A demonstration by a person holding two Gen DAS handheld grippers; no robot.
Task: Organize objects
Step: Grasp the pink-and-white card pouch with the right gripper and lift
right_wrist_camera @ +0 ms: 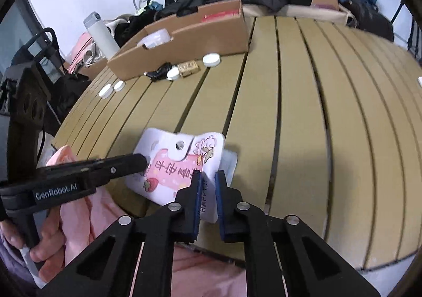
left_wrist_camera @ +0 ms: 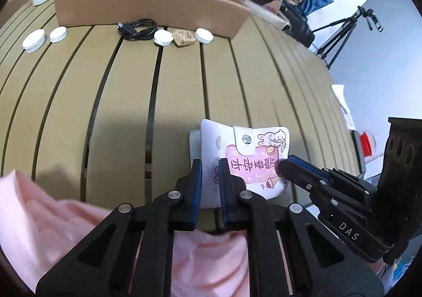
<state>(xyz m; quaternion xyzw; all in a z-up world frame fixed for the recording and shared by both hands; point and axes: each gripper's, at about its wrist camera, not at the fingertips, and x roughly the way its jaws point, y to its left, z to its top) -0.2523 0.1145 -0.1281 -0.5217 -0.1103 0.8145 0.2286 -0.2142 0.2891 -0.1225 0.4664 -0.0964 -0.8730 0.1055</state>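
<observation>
A white snap-button pouch [left_wrist_camera: 211,142] [right_wrist_camera: 168,174] with a pink label and cartoon prints lies at the near edge of the slatted tan table [left_wrist_camera: 124,112]. In the left wrist view my left gripper [left_wrist_camera: 210,165] is shut on the pouch's left edge, blue pads pressing either side. My right gripper [left_wrist_camera: 283,166] comes in from the right with its tip on the pouch's far side. In the right wrist view the right gripper [right_wrist_camera: 207,178] is shut on the pouch's near right corner, and the left gripper [right_wrist_camera: 141,162] holds the opposite side.
A long cardboard box [left_wrist_camera: 147,6] [right_wrist_camera: 190,41] stands at the table's back. In front of it lie several white caps [left_wrist_camera: 34,38], a black cable [left_wrist_camera: 137,29] and a small brown block [left_wrist_camera: 183,37]. A white bottle [right_wrist_camera: 101,36] stands beside the box. Pink cloth [left_wrist_camera: 39,218] hangs below me.
</observation>
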